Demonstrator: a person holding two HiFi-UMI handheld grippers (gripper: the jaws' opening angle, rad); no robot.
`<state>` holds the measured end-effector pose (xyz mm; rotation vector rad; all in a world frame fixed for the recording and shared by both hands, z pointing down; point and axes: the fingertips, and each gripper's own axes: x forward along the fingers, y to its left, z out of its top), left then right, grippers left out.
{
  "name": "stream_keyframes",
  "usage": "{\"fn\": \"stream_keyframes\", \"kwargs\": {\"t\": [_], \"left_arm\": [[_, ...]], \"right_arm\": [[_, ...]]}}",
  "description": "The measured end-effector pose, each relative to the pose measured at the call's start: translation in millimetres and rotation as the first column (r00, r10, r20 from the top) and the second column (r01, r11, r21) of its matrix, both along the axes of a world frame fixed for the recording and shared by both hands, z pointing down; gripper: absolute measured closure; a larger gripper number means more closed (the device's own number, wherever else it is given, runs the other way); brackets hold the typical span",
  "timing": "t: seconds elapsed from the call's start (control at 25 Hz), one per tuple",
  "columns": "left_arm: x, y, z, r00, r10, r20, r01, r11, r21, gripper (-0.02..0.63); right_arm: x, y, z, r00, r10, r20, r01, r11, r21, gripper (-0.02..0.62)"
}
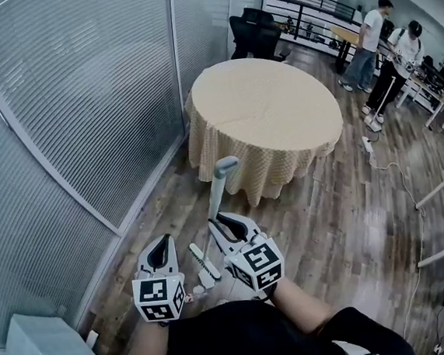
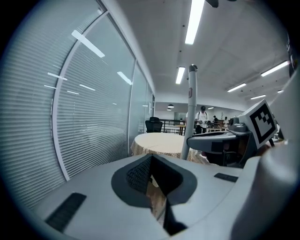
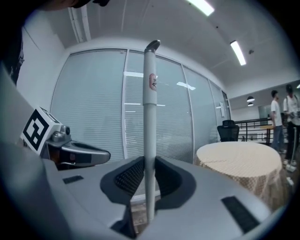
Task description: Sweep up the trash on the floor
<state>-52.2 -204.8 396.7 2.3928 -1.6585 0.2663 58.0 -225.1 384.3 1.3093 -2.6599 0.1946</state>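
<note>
Our right tool [image 1: 228, 221] clamps the upright grey broom handle [image 1: 218, 187], while our left tool [image 1: 162, 246], just beside it, has its jaws drawn together, empty.

Smooth satin pale-grey plastic handle [image 3: 149, 117], glossy wood-plank floor [image 1: 344, 223], matt woven beige tablecloth [image 1: 263, 114], finely striped frosted glass wall [image 1: 65, 94]

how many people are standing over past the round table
2: a person in a white shirt at upper right, another in dark trousers just right of them. More may be hidden behind.
</note>
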Motion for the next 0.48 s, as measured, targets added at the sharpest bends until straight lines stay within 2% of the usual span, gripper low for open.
{"fn": "stream_keyframes", "kwargs": {"t": [0.48], "left_arm": [[2.9,0.1,-2.3,1.0,-0.005,0.005,0.005,1.0,0.007,0.611]], "right_arm": [[-1.3,2.7,-15.1,1.0,-0.014,0.009,0.014,1.0,0.026,0.512]]}}
